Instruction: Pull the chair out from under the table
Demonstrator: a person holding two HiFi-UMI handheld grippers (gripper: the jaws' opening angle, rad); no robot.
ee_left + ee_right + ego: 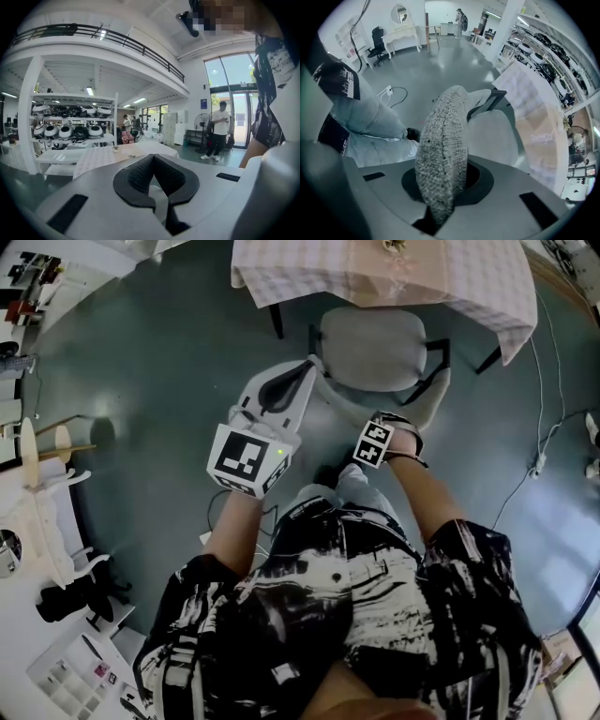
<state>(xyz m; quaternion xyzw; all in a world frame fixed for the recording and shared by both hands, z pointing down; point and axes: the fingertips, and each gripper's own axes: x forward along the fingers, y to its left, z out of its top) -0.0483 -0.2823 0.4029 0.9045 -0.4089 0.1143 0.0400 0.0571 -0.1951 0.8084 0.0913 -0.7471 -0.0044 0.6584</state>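
— Two claws; which one counts?
— The right claw (445, 185), pinching the woven backrest (443, 140) of the grey padded chair (370, 348) from above. The left claw (153, 159) is pressed together, empty (nearer the seat's side).
— And the chair?
— It faces the checked-cloth worktop (450, 277), seat just at its edge. The backrest runs parallel to that edge, so I'd pull towards the person.
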